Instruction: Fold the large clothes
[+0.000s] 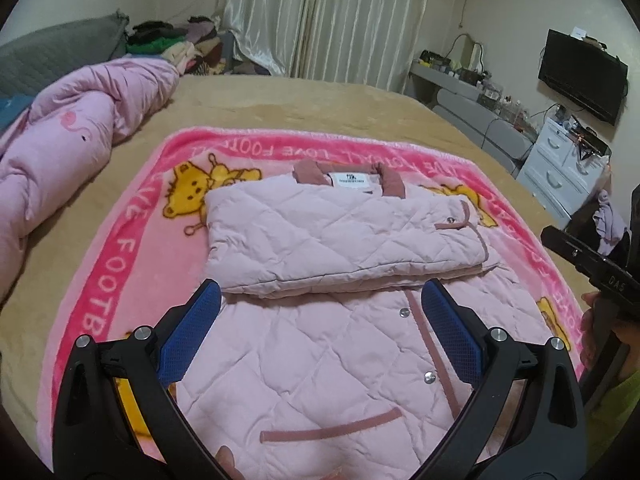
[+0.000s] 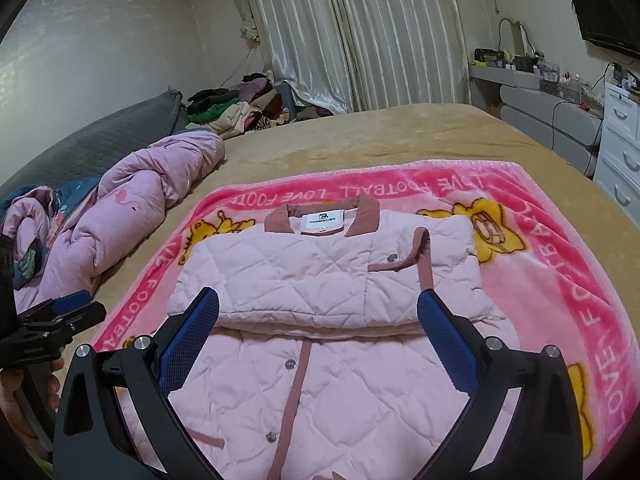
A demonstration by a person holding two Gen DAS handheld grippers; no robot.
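Left wrist view looks down on a pink quilted jacket lying on a pink blanket spread over a tan bed. The jacket's sleeves are folded across the chest below the collar, and its snap-buttoned front reaches toward the camera. The left tongs are spread wide above the jacket and hold nothing. At the right edge the right tongs show in a hand. From the right wrist view, the right tongs are also spread, empty, over the jacket, their blue pads either side of the folded sleeve edge. The left tongs show at the left edge. A rumpled pink duvet lies left of the blanket.
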